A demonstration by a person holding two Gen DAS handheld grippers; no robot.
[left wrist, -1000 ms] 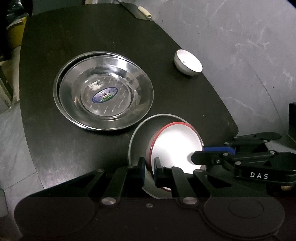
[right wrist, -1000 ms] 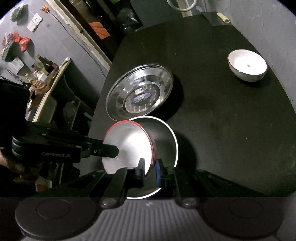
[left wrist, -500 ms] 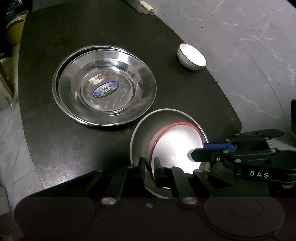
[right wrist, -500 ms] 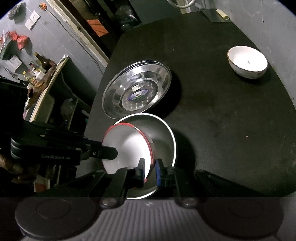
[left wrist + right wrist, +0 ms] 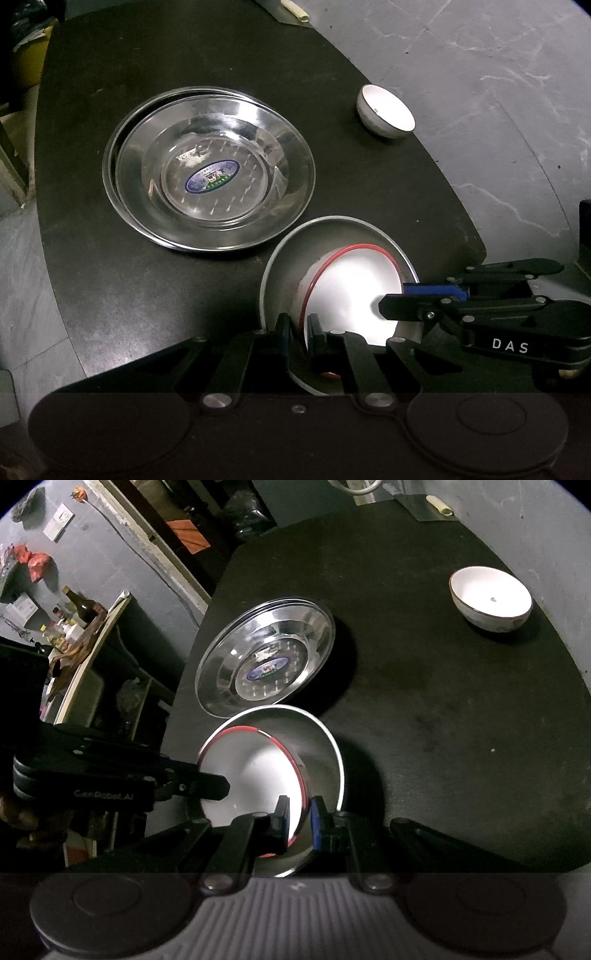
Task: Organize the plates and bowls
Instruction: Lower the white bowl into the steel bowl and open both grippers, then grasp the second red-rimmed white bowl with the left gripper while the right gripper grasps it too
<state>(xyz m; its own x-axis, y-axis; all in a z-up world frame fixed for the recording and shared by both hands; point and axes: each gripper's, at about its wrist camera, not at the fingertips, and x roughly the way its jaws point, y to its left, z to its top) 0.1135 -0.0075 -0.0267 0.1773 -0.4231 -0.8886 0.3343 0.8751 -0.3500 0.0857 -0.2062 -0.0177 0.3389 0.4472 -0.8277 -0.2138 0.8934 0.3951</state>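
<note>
Round black table (image 5: pixel 110 295) (image 5: pixel 443 738), matte top, bearing all items listed. Red-rimmed white bowl (image 5: pixel 354 291) (image 5: pixel 251 771): nested inside the plain steel bowl (image 5: pixel 295 258) (image 5: pixel 321 746), tilted, both off the tabletop near the table's edge at about 5 o'clock in the left wrist view and 6 o'clock in the right wrist view. Left gripper (image 5: pixel 298 332) (image 5: pixel 221 788): black, blue-padded fingers drawn narrow and clamped over the near rims of the nested pair, the steel wall and the red rim together between the pads; in the right wrist view it enters from 9 o'clock and reaches over the white bowl's rim. Right gripper (image 5: pixel 298 821) (image 5: pixel 391 301): black body marked "DAS", blue pads drawn narrow and pinching the same two walls at the opposite side; in the left wrist view it enters from 3 o'clock. Stack of wide stainless-steel plates (image 5: pixel 210 184) (image 5: pixel 266 664): flat on the table just beyond the held bowls at about 11 o'clock from them, top plate carrying an oval blue sticker (image 5: pixel 211 180) (image 5: pixel 266 670) at its centre; whether its rim touches the steel bowl cannot be told. Small white ceramic bowl (image 5: pixel 384 112) (image 5: pixel 491 598): upright, alone near the table's far edge at about 1 o'clock, well apart from the rest.
</note>
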